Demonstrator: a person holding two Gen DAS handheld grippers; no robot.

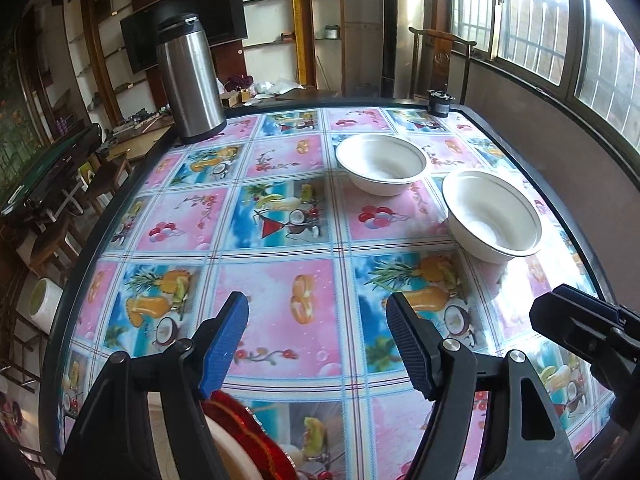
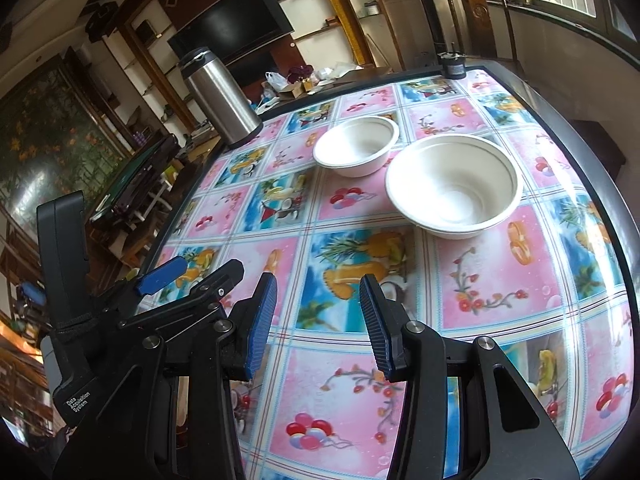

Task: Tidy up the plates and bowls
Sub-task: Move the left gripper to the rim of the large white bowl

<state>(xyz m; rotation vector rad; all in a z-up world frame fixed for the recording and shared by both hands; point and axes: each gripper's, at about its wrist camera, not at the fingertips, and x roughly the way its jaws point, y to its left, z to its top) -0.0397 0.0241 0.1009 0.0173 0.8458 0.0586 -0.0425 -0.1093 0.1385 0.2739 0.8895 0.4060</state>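
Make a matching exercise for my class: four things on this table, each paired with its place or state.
Things:
1. flask
2. near bowl
3. far bowl
4. red-rimmed plate

Places or states:
A. at the table's near edge, under the left fingers
B. empty, closest to the right fingers
C. upright at the far left
D. empty, between flask and the other bowl

Pairs: 1-C, 2-B, 3-D, 4-A

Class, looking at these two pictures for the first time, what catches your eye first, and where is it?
Two white round bowls sit side by side on the bright pink-and-blue fruit-patterned tablecloth. A tall stainless-steel flask stands upright at the table's far left corner.
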